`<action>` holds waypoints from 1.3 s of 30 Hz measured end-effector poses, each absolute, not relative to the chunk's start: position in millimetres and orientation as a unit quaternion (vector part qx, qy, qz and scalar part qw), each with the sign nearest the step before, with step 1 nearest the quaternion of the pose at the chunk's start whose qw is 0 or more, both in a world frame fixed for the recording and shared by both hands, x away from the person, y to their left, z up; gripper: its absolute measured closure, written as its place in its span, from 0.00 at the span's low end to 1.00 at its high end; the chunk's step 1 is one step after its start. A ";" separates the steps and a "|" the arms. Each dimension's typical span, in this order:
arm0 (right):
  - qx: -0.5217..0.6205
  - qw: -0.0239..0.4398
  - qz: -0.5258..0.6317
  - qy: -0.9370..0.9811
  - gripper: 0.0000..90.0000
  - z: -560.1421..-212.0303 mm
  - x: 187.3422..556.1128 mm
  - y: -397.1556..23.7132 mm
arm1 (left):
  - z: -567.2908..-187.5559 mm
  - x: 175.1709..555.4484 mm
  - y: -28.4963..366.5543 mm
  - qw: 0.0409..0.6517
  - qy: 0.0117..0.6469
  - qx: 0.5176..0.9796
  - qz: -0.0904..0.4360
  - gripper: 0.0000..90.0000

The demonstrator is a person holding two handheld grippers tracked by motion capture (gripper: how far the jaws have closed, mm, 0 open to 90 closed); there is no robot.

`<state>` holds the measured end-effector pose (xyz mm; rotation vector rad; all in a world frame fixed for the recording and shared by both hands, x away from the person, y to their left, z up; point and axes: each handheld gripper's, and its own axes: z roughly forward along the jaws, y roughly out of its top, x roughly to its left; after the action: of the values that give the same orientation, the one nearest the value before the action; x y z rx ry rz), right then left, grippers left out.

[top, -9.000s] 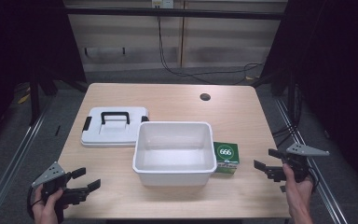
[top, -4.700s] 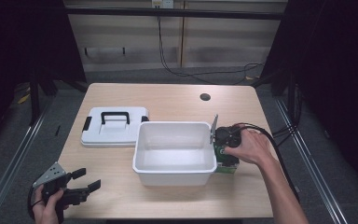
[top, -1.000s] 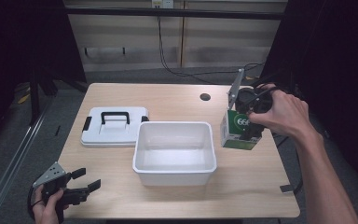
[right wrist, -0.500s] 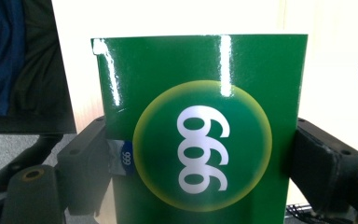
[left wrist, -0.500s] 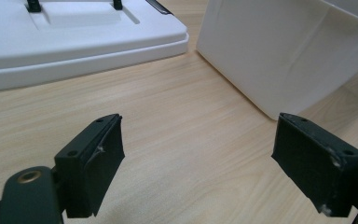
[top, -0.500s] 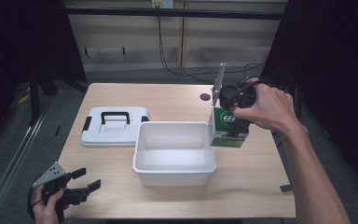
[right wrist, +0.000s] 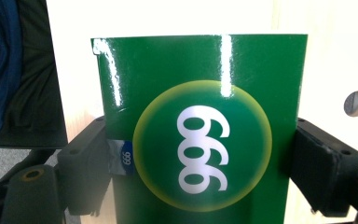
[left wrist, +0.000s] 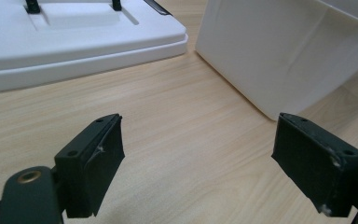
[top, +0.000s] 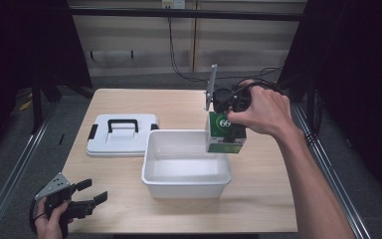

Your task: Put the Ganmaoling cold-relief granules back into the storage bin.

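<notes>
Right tongs [right wrist: 198,154] pinch the green box [right wrist: 200,126]; left tongs [left wrist: 198,163] spread above the table [left wrist: 177,140].

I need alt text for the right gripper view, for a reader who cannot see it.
A glossy green box with white digits in a yellow-edged circle is clamped between the right gripper's two black jaws. Pale wooden table lies behind it.

wooden table [top: 129,199]; white tub [top: 186,172], white lid [top: 122,135]
</notes>
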<state>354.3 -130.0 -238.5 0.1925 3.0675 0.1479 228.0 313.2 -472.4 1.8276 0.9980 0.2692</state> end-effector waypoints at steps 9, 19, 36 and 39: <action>0.052 0.020 0.047 0.997 0.18 -251.1 358.8 -112.3 | -472.8 228.1 313.2 0.498 0.413 0.755 0.110 0.18; 0.036 0.010 0.042 0.998 0.18 -269.1 361.3 -99.5 | -472.8 227.7 312.9 0.499 0.415 0.753 0.109 0.18; 0.041 -0.012 0.025 0.999 0.18 -308.3 365.1 -93.3 | -473.0 228.1 313.1 0.499 0.415 0.754 0.108 0.18; 0.042 -0.014 0.026 0.999 0.18 -312.7 365.9 -93.4 | -472.9 228.0 312.9 0.499 0.414 0.754 0.108 0.18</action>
<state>365.9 -93.4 -312.7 0.1338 3.1659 0.0812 228.0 312.9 -472.9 1.8242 1.0025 0.2605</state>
